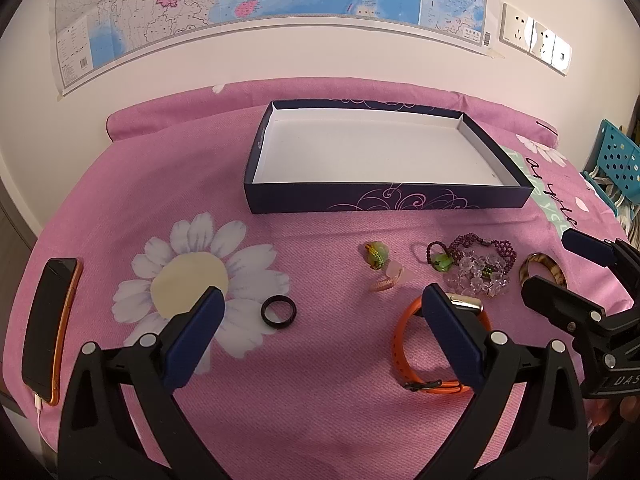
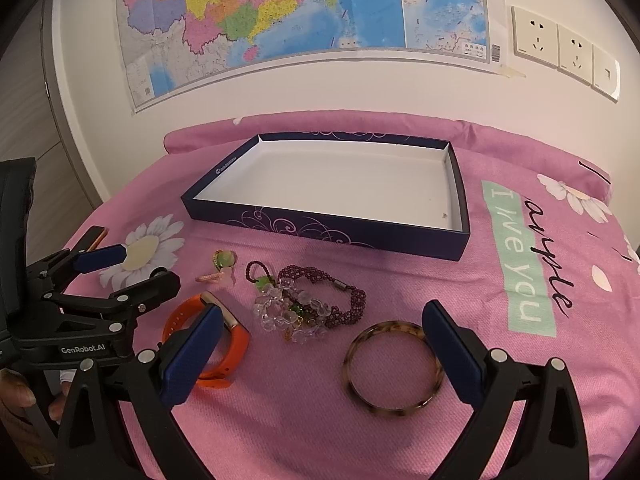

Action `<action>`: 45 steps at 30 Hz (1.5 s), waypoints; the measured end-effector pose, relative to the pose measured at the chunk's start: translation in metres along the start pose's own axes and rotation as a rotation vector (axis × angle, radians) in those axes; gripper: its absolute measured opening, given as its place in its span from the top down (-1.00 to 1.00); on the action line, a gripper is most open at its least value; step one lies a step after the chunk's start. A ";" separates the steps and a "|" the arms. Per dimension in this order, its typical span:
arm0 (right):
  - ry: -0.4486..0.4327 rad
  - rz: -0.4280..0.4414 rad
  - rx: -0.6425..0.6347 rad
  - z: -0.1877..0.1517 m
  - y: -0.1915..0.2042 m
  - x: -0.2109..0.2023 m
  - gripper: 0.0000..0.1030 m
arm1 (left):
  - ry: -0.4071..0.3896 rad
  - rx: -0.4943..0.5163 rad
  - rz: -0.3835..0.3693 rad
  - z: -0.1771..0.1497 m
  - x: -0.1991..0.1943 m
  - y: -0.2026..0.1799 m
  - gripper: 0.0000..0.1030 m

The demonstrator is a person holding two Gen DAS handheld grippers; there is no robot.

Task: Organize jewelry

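Observation:
An empty dark blue box [image 1: 384, 200] [image 2: 344, 236] with a white inside lies on the pink cloth. In front of it lie a black ring [image 1: 279, 311], an orange watch [image 1: 404, 344] [image 2: 236, 340], a green bead charm [image 1: 376, 254] [image 2: 224, 259], a pink clip [image 1: 386, 282], a purple bead bracelet [image 1: 500, 250] [image 2: 352, 300], clear crystal beads [image 1: 480, 276] [image 2: 280, 312] and a tortoiseshell bangle [image 1: 544, 270] [image 2: 394, 368]. My left gripper [image 1: 324, 308] is open above the ring and watch. My right gripper [image 2: 320, 320] is open over the bangle.
A phone [image 1: 48, 328] in an orange case lies at the table's left edge with a cable plugged in. A wall map [image 1: 260, 0] and sockets [image 2: 560, 46] are behind. A teal basket [image 1: 616, 160] stands at the right.

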State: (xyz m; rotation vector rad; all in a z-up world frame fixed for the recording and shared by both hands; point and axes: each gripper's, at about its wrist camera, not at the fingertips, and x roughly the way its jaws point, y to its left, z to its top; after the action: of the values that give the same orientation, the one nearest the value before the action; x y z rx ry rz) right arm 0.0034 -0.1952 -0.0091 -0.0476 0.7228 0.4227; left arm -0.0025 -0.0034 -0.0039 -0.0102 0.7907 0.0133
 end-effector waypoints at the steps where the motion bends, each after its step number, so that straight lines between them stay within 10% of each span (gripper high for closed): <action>1: 0.000 -0.001 0.000 0.000 0.000 0.000 -0.87 | 0.000 0.000 -0.001 0.000 0.000 0.000 -0.89; 37: 0.104 -0.040 0.113 -0.019 -0.061 0.003 -0.87 | 0.025 0.100 -0.127 -0.012 0.000 -0.001 -0.89; 45: 0.132 -0.047 0.111 -0.019 -0.065 0.011 -0.41 | 0.066 0.146 -0.194 -0.009 0.014 -0.018 -0.87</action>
State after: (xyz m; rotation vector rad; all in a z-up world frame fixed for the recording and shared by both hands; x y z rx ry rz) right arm 0.0242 -0.2547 -0.0367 0.0119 0.8722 0.3359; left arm 0.0011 -0.0217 -0.0200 0.0512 0.8523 -0.2290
